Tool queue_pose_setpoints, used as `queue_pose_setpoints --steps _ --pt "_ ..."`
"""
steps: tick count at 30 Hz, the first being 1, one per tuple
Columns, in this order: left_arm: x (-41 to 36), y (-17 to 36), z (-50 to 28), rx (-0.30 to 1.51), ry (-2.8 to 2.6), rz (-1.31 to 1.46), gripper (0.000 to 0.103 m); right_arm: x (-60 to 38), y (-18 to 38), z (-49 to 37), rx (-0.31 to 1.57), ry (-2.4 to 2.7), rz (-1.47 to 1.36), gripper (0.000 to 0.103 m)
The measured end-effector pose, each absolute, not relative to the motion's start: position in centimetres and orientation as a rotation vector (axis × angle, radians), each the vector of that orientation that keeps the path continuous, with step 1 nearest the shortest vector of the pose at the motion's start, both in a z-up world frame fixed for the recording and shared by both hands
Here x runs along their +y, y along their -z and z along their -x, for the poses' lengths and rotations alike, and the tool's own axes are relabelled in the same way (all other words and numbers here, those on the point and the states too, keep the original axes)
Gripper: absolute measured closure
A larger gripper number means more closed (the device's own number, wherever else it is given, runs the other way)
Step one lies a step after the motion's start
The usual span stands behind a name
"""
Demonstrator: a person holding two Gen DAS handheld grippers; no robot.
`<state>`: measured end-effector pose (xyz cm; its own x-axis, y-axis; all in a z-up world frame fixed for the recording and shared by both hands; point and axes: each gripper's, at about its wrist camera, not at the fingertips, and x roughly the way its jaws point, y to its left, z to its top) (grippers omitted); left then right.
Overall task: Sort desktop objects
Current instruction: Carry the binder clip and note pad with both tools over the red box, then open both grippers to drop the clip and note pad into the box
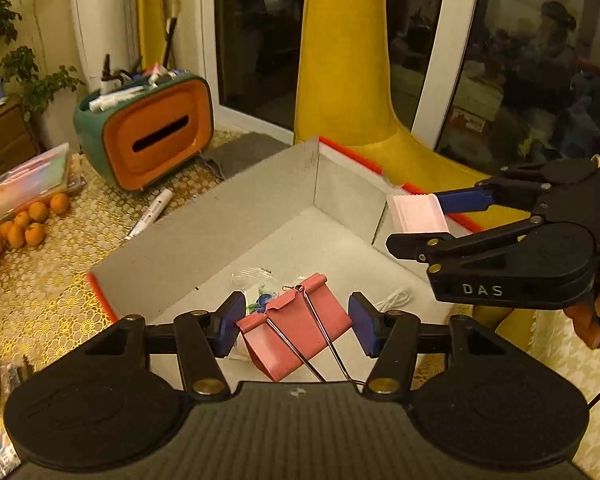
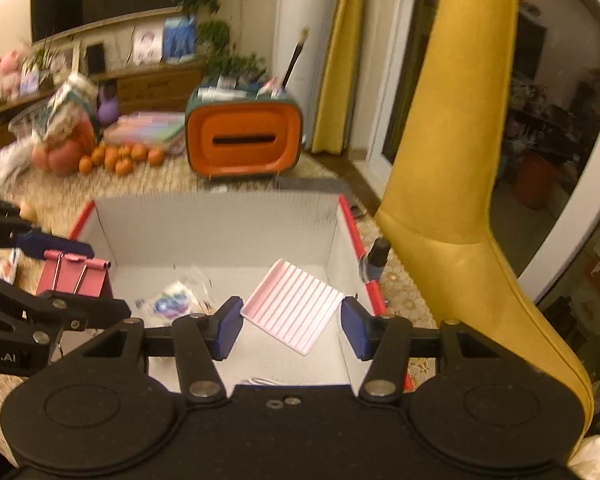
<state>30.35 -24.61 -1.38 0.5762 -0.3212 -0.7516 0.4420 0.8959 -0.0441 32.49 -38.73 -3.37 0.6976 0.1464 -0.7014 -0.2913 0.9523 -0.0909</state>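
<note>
My left gripper (image 1: 296, 326) has its jaws closed on a pink binder clip (image 1: 296, 328), one blue pad at each side of the clip body, the wire handles pointing back toward my camera. The clip hangs over the near part of an open grey cardboard box (image 1: 260, 204) with red outer edges.

My right gripper (image 2: 290, 328) has its jaws closed on a pink ribbed tray (image 2: 296, 304), held tilted, a pad against each of two opposite corners. In the left wrist view the same tray (image 1: 416, 212) sits above the box's right wall.

Both held items are above the box interior, apart from each other. The clip is toward the left side, the tray toward the right.

On the box floor lie a clear plastic packet (image 1: 260, 288) with blue contents and a coiled white cord (image 1: 396, 300). Neither touches my jaws.

Behind the box on the patterned desk (image 1: 40, 292) stands a green and orange organiser (image 1: 148, 132) holding pens. A white marker (image 1: 152, 210) lies between the organiser and the box. A cluster of small oranges (image 1: 24, 228) sits at the far left, beside a stack of pastel folders (image 1: 32, 180). A yellow chair (image 2: 460, 240) stands beside the box on the right.

A small dark bottle (image 2: 376, 260) stands just outside the box's right wall.
</note>
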Motion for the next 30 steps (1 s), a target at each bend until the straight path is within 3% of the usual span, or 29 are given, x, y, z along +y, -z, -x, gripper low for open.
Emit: queue_pose_setpoints --steps 11,26,30 --pt "-26.7 5.1 -33.1 0.923 0.505 -0.209 0.047 -37.7 8.2 -35.8 0.915 -0.308 0.321 0.05" --pt "-25.9 7.6 -33.5 0.982 0.51 -0.223 0.049 -35.2 10.8 -36.9 0.999 -0.382 0.503 0.05" --pt "-25.8 7.6 -33.5 0.977 0.514 -0.217 0.049 -35.2 10.9 -36.9 1.002 -0.385 0.496 0.045"
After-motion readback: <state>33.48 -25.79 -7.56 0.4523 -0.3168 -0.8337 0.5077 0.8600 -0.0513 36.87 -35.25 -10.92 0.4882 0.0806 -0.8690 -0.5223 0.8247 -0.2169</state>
